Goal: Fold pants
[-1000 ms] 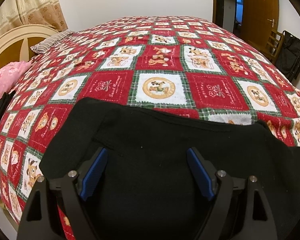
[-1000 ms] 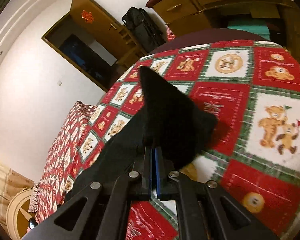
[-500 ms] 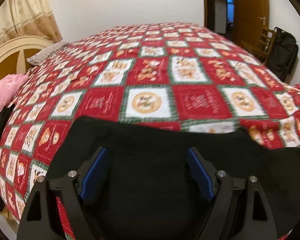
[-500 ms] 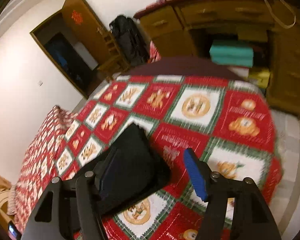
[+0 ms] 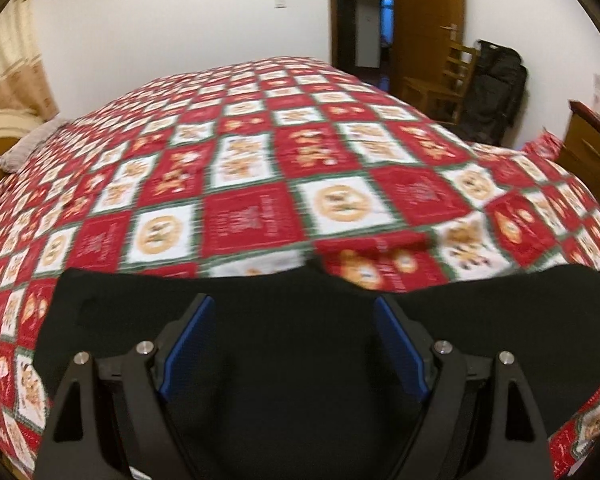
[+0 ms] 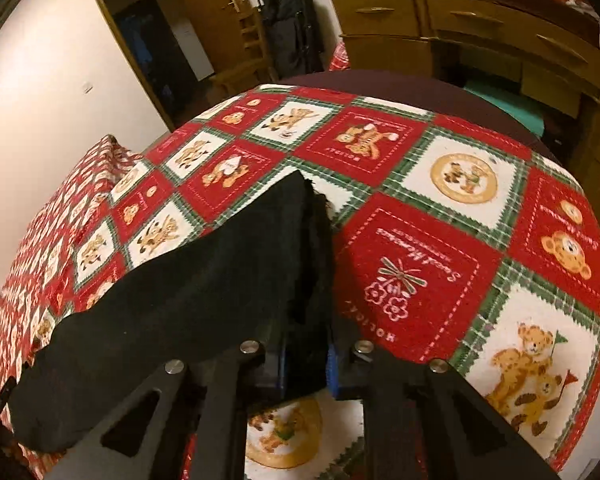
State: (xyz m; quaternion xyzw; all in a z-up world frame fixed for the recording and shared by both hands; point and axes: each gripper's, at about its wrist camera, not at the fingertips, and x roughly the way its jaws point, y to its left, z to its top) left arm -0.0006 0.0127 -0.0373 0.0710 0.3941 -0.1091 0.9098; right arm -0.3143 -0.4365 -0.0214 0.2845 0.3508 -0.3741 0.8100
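Here the right claw, having just closed, grips the end of the black pants lying on the bed; the left claw hovers spread wide above them.

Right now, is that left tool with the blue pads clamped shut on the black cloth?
No, the left tool stands wide open, its blue pads apart over the black pants.
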